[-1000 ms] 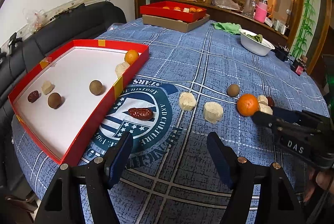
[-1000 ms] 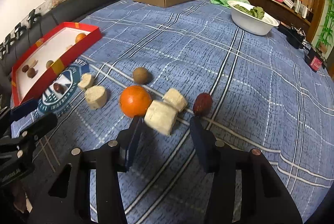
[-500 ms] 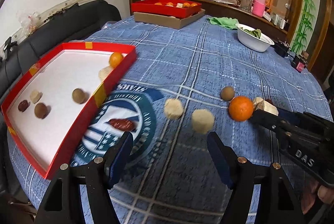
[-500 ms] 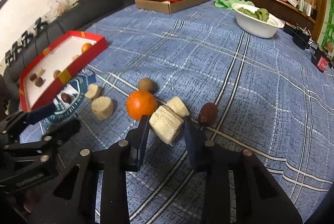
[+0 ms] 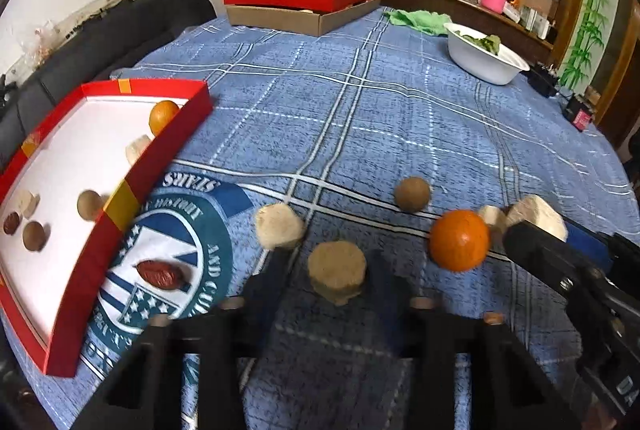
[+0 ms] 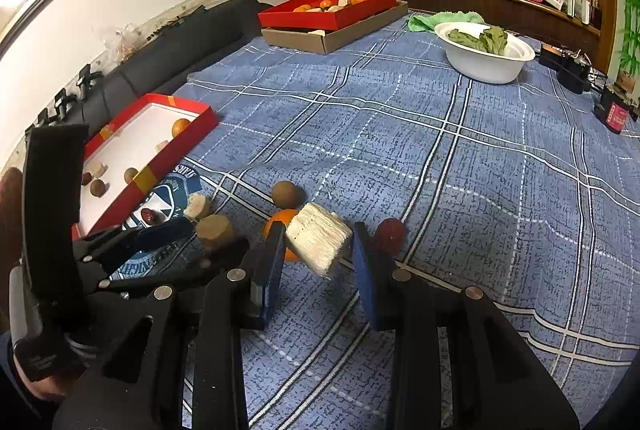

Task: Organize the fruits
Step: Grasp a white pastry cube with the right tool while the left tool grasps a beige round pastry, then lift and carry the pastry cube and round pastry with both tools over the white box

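Lifted since a second ago, the pale cake (image 6: pixel 320 245) sits clamped in your right gripper (image 6: pixel 316 250) above the bench (image 6: pixel 460 169). Your left gripper (image 5: pixel 326 282), jaws apart, straddles a tan disc (image 5: pixel 337 270).

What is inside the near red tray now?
In the red tray: one orange, two pale chunks, two brown balls and a date. The tray's near wall hides part of the floor.
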`<state>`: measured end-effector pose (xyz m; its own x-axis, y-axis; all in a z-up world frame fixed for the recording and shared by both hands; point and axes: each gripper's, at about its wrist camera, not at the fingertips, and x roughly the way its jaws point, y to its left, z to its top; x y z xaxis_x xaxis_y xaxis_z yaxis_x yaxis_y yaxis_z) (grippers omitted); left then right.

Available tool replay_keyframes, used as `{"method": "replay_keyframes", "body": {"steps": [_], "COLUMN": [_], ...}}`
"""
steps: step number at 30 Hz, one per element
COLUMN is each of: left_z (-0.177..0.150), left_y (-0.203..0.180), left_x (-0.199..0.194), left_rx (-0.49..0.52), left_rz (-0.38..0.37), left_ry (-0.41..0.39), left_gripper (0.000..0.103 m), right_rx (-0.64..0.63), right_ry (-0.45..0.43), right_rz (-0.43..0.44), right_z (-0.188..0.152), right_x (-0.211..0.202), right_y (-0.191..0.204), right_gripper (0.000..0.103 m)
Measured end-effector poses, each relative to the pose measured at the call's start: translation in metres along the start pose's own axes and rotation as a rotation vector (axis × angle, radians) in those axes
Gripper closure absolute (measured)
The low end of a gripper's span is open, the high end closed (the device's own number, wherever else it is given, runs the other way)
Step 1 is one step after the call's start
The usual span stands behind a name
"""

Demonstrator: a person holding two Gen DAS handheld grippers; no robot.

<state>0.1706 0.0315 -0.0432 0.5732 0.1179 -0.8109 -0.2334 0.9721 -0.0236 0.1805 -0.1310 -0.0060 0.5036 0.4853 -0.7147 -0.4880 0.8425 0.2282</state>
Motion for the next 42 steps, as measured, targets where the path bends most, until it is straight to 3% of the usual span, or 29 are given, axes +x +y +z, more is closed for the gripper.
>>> {"method": "replay_keyframes", "body": {"steps": [1, 13, 23, 32, 42], "left_z": [0.001, -0.027, -0.047, -0.061, -0.069], "left_y": [0.000, 0.012, 0.001, -0.001, 0.011], "left_x": [0.001, -0.038, -0.069, -0.084, -0.100], "left_rx": [-0.001, 0.000, 0.038, 0.067, 0.061], "left_rz": [0.003, -0.117, -0.189, -0.211, -0.199], "left_ry": [-0.001, -0.065, -0.125, -0.161, -0.193], "left_gripper": [0.076, 0.076, 0.076, 0.076, 0.076], "right_rx": [0.000, -0.007, -0.046, -0.053, -0.043], "right_ry": [0.000, 0.003, 0.000, 0.014, 0.020], "right_rz": [0.002, -0.038, -0.102, -0.191, -0.220], "right_z": [0.000, 0.000, -0.024, -0.053, -0.065], "right_x": [0.000, -0.001, -0.041, -0.068, -0.074], "right_y": [0.000, 0.001, 0.006, 0.003, 0.005], "right_gripper": [0.071, 0.071, 0.071, 0.071, 0.071]}}
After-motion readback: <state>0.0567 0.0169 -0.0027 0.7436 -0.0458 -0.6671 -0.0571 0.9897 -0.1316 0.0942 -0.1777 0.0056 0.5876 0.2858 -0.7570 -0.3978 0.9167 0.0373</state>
